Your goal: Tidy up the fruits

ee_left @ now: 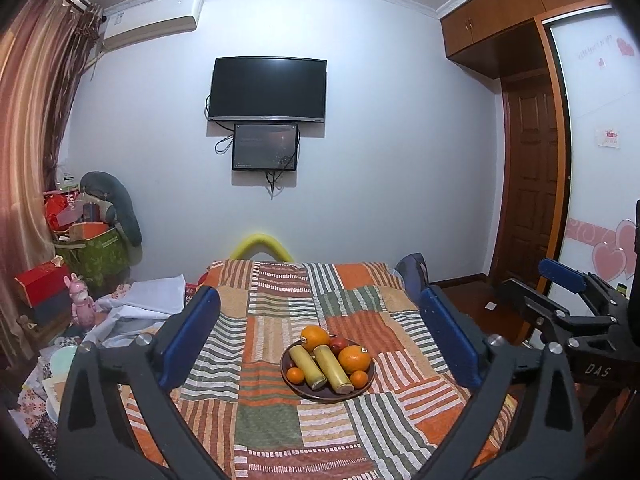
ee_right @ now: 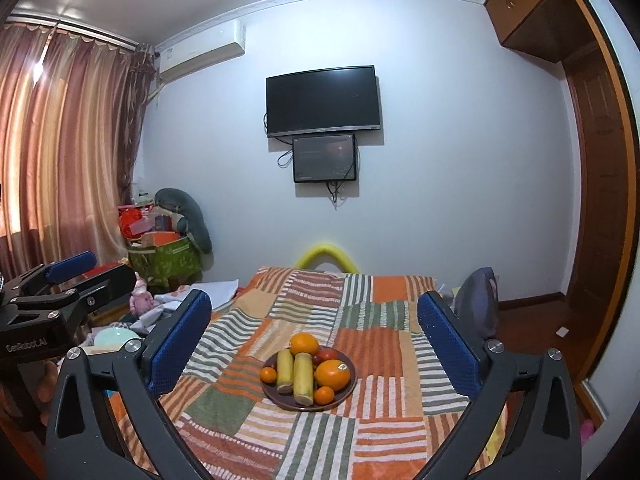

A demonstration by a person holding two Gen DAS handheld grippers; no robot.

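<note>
A brown plate point(ee_left: 320, 398) point(ee_right: 280, 400) sits mid-table on a patchwork cloth point(ee_left: 264, 420). On it lie two large oranges point(ee_left: 354, 358) point(ee_right: 333, 374), two small tangerines point(ee_left: 296, 375) point(ee_right: 324, 395), two yellow-green cane pieces point(ee_left: 333, 368) point(ee_right: 303, 378) and a red apple point(ee_left: 338, 345) point(ee_right: 326, 354). My left gripper point(ee_left: 319, 294) is open, its blue pads wide apart on either side of the plate's image, nearer than the plate and holding nothing. My right gripper point(ee_right: 314, 297) is equally open and empty, beside the left one.
The cloth-covered table ends at a yellow foam arc point(ee_left: 262, 246) near the wall. Clutter, boxes and a green bag point(ee_left: 100, 256) crowd the left side. A dark bag point(ee_right: 478, 304) stands at the table's right edge. A wardrobe and a door point(ee_left: 532, 184) are on the right.
</note>
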